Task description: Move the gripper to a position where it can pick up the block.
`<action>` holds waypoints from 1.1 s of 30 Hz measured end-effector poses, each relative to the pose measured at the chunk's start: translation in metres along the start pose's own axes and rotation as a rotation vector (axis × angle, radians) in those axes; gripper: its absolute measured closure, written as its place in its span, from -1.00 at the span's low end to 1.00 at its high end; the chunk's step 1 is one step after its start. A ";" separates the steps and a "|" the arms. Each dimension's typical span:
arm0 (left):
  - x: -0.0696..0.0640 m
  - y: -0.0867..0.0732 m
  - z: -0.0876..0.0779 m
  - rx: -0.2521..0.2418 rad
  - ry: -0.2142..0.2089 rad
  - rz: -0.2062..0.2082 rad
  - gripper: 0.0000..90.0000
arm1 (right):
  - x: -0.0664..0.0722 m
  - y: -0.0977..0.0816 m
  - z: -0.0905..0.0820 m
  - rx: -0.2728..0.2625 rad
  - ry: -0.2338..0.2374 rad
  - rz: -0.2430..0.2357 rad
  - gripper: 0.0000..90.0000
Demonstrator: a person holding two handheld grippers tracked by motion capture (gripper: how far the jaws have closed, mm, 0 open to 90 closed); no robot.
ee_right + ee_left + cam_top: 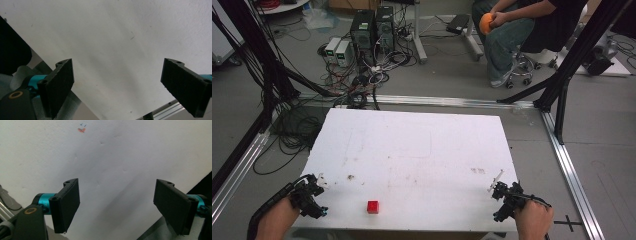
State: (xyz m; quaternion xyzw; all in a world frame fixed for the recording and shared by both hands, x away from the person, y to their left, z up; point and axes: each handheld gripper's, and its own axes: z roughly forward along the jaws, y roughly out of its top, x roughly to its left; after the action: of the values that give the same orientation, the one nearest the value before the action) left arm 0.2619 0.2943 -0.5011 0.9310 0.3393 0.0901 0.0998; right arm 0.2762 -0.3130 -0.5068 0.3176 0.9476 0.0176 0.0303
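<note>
A small red cube [372, 206] sits on the white table [412, 150] near its front edge, left of centre. My left gripper [312, 196] hovers over the front left corner, some way left of the cube. In the left gripper view [117, 207] its jaws stand wide apart with bare table between them. My right gripper [504, 197] is at the front right corner, far from the cube. In the right gripper view the gripper [120, 87] is open too, holding nothing.
A faint brown stain [350, 177] marks the table near the left. Black frame posts [562, 95] and aluminium rails [572, 170] border the table. Behind it are computers [372, 30] with tangled cables, and a seated person [522, 30] holding an orange ball [487, 22].
</note>
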 end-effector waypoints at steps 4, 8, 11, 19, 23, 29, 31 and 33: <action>0.000 0.000 0.000 0.002 0.000 0.001 -0.52 | 0.000 0.000 0.001 0.004 0.001 -0.004 -0.76; 0.000 -0.001 0.000 0.000 0.004 -0.004 -0.52 | 0.001 -0.001 0.001 0.000 0.005 0.002 -0.76; 0.000 -0.001 -0.001 -0.002 0.005 -0.005 -0.52 | 0.000 -0.001 -0.001 -0.007 0.009 0.001 -0.76; -0.001 0.001 0.000 0.005 0.001 0.004 -0.52 | 0.001 -0.003 -0.001 -0.013 0.019 0.000 -0.76; -0.003 0.001 0.000 0.005 0.002 0.009 -0.52 | 0.000 -0.006 -0.002 -0.017 0.018 0.011 -0.76; -0.007 0.006 -0.003 -0.009 -0.012 0.050 -0.52 | 0.000 -0.006 -0.004 -0.030 0.015 0.008 -0.76; -0.009 0.007 -0.002 -0.010 -0.017 0.075 -0.52 | -0.001 -0.006 -0.004 -0.034 0.015 0.006 -0.76; -0.010 0.009 -0.001 -0.005 -0.024 0.096 -0.52 | -0.001 -0.006 -0.005 -0.034 0.019 0.018 -0.76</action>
State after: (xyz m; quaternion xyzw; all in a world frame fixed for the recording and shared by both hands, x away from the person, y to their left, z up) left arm 0.2598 0.2817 -0.4987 0.9470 0.2928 0.0846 0.1017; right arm 0.2726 -0.3185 -0.5017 0.3252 0.9445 0.0371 0.0264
